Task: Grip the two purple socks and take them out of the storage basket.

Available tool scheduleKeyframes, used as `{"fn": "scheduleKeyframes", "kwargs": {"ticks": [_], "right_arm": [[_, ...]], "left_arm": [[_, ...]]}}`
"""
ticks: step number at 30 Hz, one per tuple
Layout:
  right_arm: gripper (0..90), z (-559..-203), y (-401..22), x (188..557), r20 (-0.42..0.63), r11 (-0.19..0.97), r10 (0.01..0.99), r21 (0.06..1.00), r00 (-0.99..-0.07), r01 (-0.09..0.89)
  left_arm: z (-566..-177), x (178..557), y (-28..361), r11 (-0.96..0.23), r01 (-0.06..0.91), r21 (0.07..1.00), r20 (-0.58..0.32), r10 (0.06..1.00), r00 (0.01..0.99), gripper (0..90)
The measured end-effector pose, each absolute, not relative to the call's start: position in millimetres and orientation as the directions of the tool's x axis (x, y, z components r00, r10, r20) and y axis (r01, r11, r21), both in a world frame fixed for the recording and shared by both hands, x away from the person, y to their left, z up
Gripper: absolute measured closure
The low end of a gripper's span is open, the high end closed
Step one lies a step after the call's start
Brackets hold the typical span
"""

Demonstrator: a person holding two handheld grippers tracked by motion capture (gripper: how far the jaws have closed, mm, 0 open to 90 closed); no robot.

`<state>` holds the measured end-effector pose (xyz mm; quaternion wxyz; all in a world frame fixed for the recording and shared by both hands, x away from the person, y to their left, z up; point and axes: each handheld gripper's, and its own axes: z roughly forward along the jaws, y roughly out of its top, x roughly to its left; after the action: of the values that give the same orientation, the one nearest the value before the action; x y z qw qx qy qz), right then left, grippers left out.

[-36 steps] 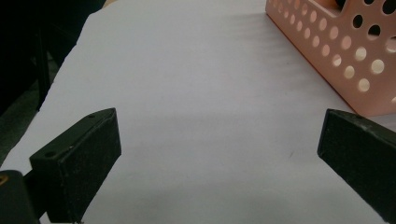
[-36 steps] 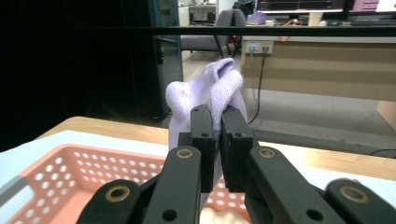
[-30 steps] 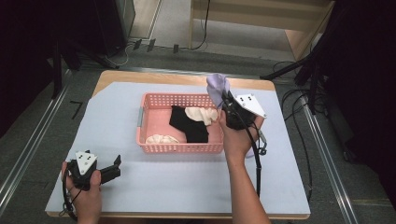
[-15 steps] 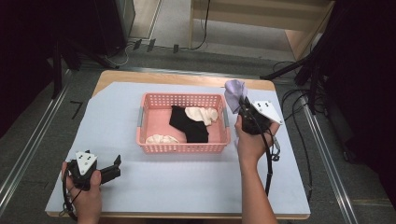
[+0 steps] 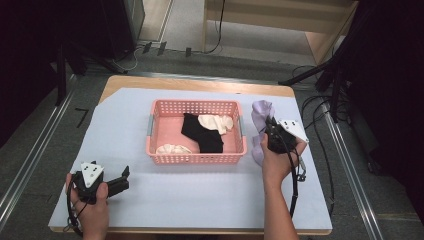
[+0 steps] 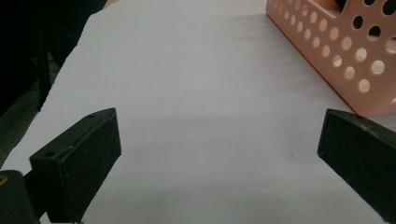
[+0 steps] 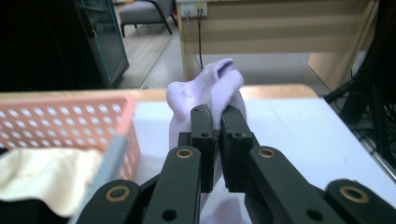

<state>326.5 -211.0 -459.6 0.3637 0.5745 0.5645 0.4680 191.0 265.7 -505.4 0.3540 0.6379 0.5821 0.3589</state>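
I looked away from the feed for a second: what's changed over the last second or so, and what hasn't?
The right gripper, shut on the lilac sock, carried it from above the pink basket's right rim out to the right and lowered it, so the sock now hangs beside the basket over the mat. The left gripper stayed open at the near left, and the black and cream items in the basket did not move.

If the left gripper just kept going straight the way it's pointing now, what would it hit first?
Probably nothing soon: the left gripper, jaws open, points along bare white table cover. The pink basket sits off to one side of that line, though depth is hard to judge.
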Motion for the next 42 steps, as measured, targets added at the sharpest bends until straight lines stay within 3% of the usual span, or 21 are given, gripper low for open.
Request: {"fn": "scheduleKeyframes", "kwargs": {"ticks": [14,15,16,17,18,25,31,42], "right_arm": [[85.3,-504,-226,321,0.136,-0.108,0.99,0.906,-0.039,0.409],[78.1,-505,-230,319,0.19,-0.161,0.981,0.894,-0.028,0.418],[78.1,-505,-230,319,0.19,-0.161,0.981,0.894,-0.028,0.418],[69.7,-505,-231,319,0.217,-0.188,0.976,0.893,-0.026,0.409],[54.8,-502,-232,316,0.23,-0.206,0.973,0.901,-0.019,0.383],[30.5,-493,-238,305,0.194,-0.165,0.98,0.913,-0.041,0.373],[25.5,-491,-249,286,0.22,-0.167,0.97,0.914,-0.106,0.369],[25.5,-495,-276,259,0.221,-0.166,0.969,0.911,-0.106,0.378]], "left_arm": [[-505,191,266,-0.071,0.49,0.869,0.046,0.997,0.064,0.4],[-505,191,266,-0.071,0.489,0.869,0.045,0.997,0.065,0.4],[-505,191,266,-0.071,0.489,0.869,0.045,0.997,0.065,0.4],[-505,191,266,-0.071,0.489,0.87,0.045,0.997,0.065,0.4],[-505,191,266,-0.071,0.489,0.869,0.045,0.997,0.065,0.4],[-505,191,266,-0.071,0.488,0.87,0.043,0.997,0.068,0.4],[-505,191,266,-0.071,0.484,0.872,0.044,0.997,0.067,0.4],[-505,191,265,-0.073,0.484,0.872,0.046,0.997,0.067,0.4]]}}
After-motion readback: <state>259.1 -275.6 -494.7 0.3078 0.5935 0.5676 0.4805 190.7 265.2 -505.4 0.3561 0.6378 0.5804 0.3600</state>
